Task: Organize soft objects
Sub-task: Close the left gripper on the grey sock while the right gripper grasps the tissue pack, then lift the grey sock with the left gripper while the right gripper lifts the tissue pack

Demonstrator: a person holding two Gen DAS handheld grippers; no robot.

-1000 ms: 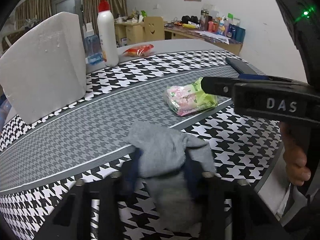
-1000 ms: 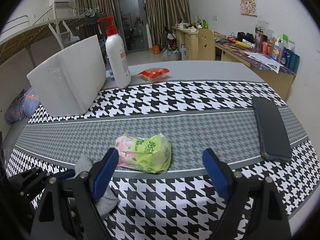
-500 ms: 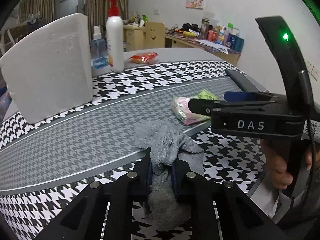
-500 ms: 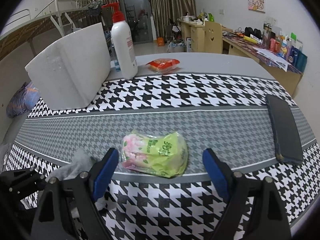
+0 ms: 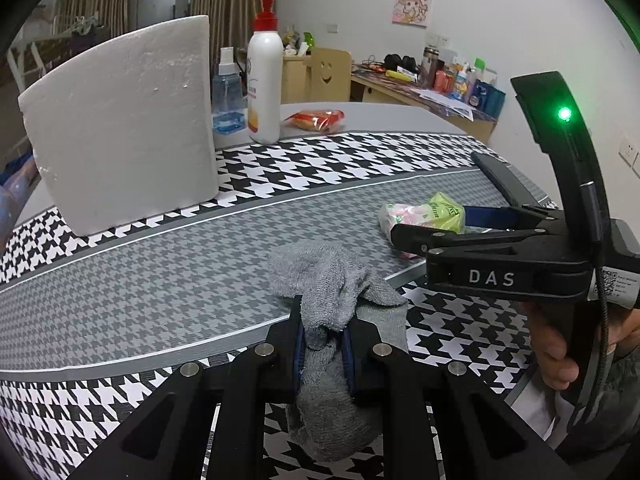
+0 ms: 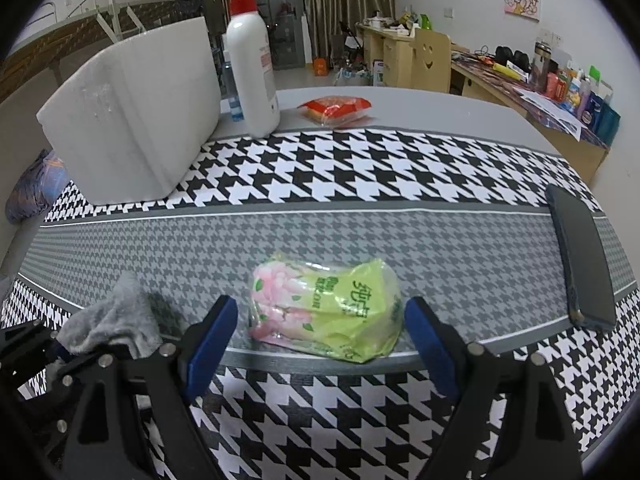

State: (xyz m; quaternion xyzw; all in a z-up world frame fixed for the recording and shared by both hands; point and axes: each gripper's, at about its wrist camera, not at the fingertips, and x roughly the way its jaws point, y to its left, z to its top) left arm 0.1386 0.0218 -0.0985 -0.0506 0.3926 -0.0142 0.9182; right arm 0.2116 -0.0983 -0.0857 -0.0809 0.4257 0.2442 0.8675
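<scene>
Already the left gripper [image 5: 322, 346] pinches the crumpled grey knitted sock [image 5: 336, 300], seemingly lifting it off the houndstooth-clothed desk [image 6: 360, 168]; the right gripper [image 6: 320, 336] spreads wide, straddling the green-and-pink plastic tissue pack [image 6: 324, 308] to grasp it.

We find the foam box [image 6: 132, 128] at the far left of the table [image 6: 360, 184], the pump bottle [image 6: 250, 68] just right of it, the snack packet [image 6: 336, 109] further right, the tissue pack [image 6: 324, 312] near us, the sock [image 6: 112, 320] to its left, and the phone [image 6: 582, 256] at the right edge.
</scene>
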